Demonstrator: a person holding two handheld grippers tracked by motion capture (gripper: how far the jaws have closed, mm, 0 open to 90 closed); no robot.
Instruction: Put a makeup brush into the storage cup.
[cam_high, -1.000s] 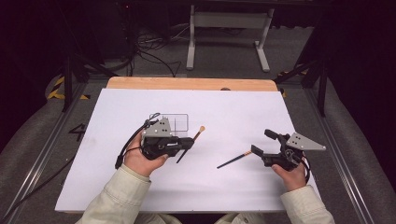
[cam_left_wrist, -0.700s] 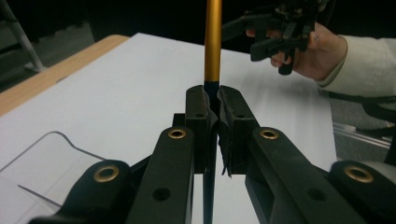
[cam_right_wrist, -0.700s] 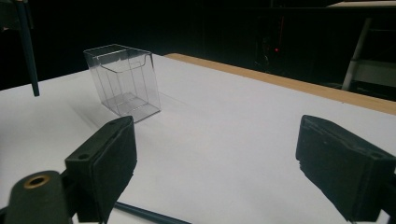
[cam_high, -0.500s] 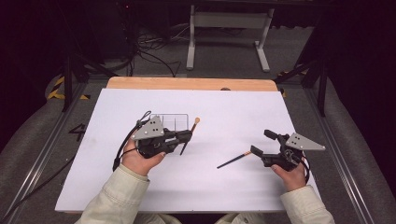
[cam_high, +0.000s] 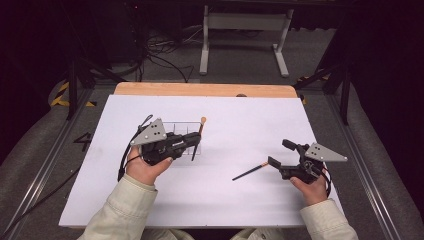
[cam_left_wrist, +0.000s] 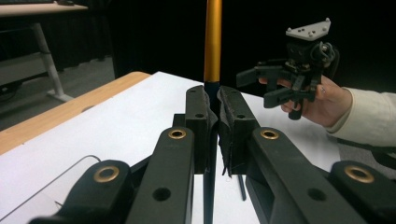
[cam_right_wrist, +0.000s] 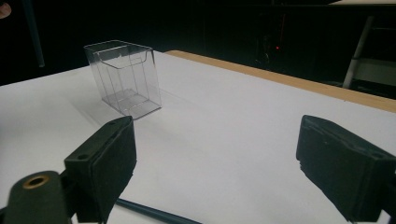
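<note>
One pen (cam_left_wrist: 213, 46) upright between the left claw's (cam_left_wrist: 215, 116) clamped jaws.

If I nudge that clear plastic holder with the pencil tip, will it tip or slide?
The clear holder looks thin-walled and empty, so it is probably light and may slide on the smooth white table. It stands taller than its base is wide, so a high nudge could tip it. The pencil in the left claw looks stiff.
</note>
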